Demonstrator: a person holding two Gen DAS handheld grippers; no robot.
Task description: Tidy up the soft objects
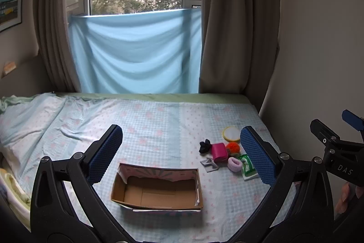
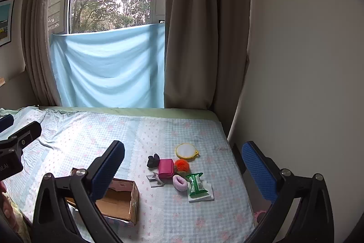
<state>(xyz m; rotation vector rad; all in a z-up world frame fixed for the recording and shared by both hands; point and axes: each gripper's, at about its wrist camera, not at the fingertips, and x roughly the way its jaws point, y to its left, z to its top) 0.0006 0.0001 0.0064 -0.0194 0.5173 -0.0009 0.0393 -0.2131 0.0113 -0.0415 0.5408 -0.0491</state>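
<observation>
An open cardboard box (image 1: 157, 188) sits on the bed, empty; it also shows in the right wrist view (image 2: 120, 200). To its right lies a cluster of small items: a black scrunchie (image 2: 152, 160), a pink pouch (image 2: 166, 168), an orange pompom (image 2: 182, 165), a lilac scrunchie (image 2: 180, 182), a green packet (image 2: 197, 183), a round yellow-rimmed puff (image 2: 186, 151) and a grey clip (image 2: 155, 178). My left gripper (image 1: 182, 152) is open and empty above the box. My right gripper (image 2: 182, 170) is open and empty, hovering over the cluster.
The bed (image 1: 159, 120) has a checked pale-blue sheet with wrinkles at the left. A wall (image 2: 295, 60) runs along the bed's right edge. Curtains (image 1: 238, 26) and a blue cloth (image 1: 136, 51) hang behind the bed's far edge.
</observation>
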